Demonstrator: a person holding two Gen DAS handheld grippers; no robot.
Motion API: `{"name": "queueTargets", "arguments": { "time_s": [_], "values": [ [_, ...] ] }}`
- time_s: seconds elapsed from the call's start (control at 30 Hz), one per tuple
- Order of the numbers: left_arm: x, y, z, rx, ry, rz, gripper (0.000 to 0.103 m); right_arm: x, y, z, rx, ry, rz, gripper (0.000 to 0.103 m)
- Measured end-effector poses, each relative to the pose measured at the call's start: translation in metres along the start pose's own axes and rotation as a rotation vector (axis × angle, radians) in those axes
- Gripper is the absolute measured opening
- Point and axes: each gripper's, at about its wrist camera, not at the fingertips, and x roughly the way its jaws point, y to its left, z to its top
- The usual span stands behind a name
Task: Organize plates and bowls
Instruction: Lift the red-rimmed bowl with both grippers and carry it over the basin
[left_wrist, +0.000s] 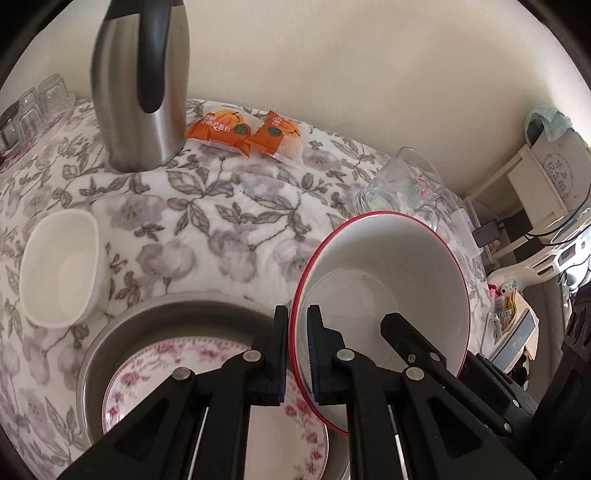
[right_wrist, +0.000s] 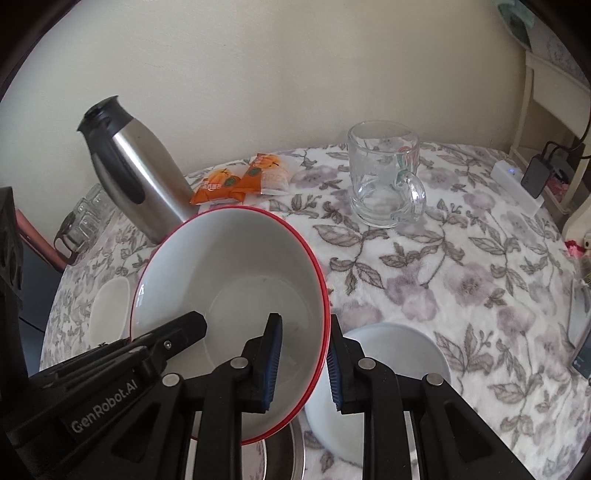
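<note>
Left wrist, both tools pinching (narrowly) bowl rim

Open cloth lies ahead of my right tool toward the glass mug. The thermos and snack packets crowd the surface's far side.

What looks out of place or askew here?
Only the red-rimmed bowl is askew: both grippers pinch its rim, left and right, tilting it over the metal basin that holds a floral plate. No spill or damage shows.
</note>
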Motion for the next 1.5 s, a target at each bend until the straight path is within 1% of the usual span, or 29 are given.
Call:
{"name": "queueTargets", "arguments": {
  "time_s": [0.17, 0.37, 0.5, 0.63, 0.8, 0.9, 1.0, 1.2, 1.3, 1.5],
  "values": [
    [-0.022, 0.006, -0.017, -0.003, -0.042, 0.006, 0.010, -0.020, 0.009, -0.016, 0.012, -0.029, 0.029, 0.025],
    [-0.044, 0.010, -0.039, 0.008, -0.070, -0.001, 0.010, -0.041, 0.016, -0.038, 0.015, -0.071, 0.027, 0.025],
    [-0.059, 0.015, -0.054, 0.011, -0.091, -0.011, 0.010, -0.055, 0.018, -0.051, 0.032, -0.094, 0.060, 0.025],
    [-0.075, 0.011, -0.067, 0.043, -0.120, 0.006, 0.010, -0.069, 0.025, -0.062, 0.031, -0.115, 0.044, 0.025],
    [-0.092, 0.011, -0.081, 0.054, -0.151, -0.012, 0.010, -0.090, 0.029, -0.073, 0.026, -0.149, 0.039, 0.025],
    [-0.098, 0.016, -0.086, 0.038, -0.154, -0.035, 0.010, -0.097, 0.032, -0.078, 0.024, -0.159, 0.039, 0.025],
    [-0.104, 0.021, -0.092, 0.018, -0.161, -0.041, 0.010, -0.101, 0.037, -0.081, 0.019, -0.163, 0.053, 0.025],
    [-0.116, 0.042, -0.095, -0.033, -0.176, -0.036, 0.010, -0.102, 0.060, -0.087, -0.030, -0.164, 0.067, 0.025],
    [-0.120, 0.052, -0.095, -0.050, -0.181, -0.025, 0.010, -0.100, 0.070, -0.089, -0.040, -0.161, 0.073, 0.025],
    [-0.122, 0.072, -0.094, -0.089, -0.175, -0.030, 0.010, -0.096, 0.085, -0.089, -0.039, -0.154, 0.102, 0.025]
  ]
}}
